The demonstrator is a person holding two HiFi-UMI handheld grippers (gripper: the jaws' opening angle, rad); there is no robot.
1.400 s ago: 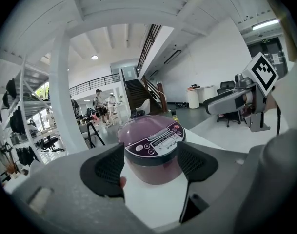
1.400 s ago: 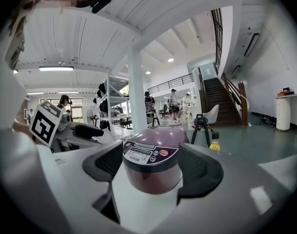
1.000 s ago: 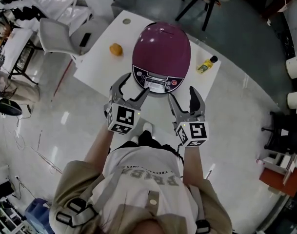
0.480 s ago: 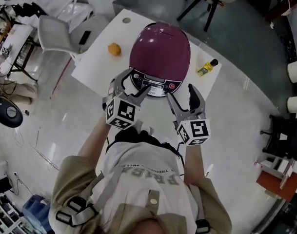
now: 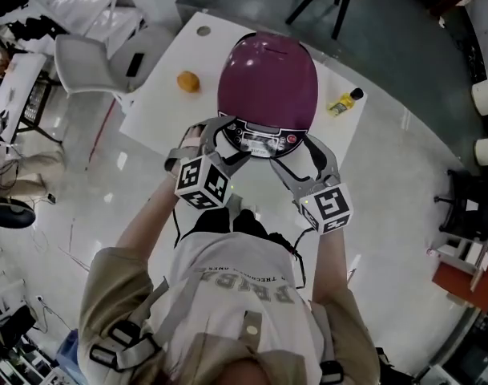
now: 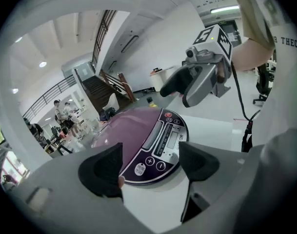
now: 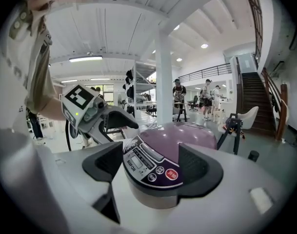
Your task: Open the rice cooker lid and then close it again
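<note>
A purple rice cooker (image 5: 268,83) stands on the white table (image 5: 155,107) with its lid down and its control panel (image 5: 264,141) facing me. My left gripper (image 5: 226,139) is at the panel's left front corner, and its jaws are opening. In the left gripper view the panel (image 6: 163,143) lies beyond the gap of that gripper (image 6: 150,162), and no pad presses on it. My right gripper (image 5: 305,152) stands open at the panel's right front corner. In the right gripper view the cooker's front (image 7: 153,167) sits between its fingers, with a gap at the left finger (image 7: 107,165).
An orange fruit (image 5: 188,81) lies on the table left of the cooker, and a yellow bottle (image 5: 343,103) lies to its right. A grey chair (image 5: 91,62) stands at the table's left. The table's front edge runs just under both grippers.
Both grippers have moved forward and inward until they flank the cooker's control panel. The left gripper has also rolled and dipped.
</note>
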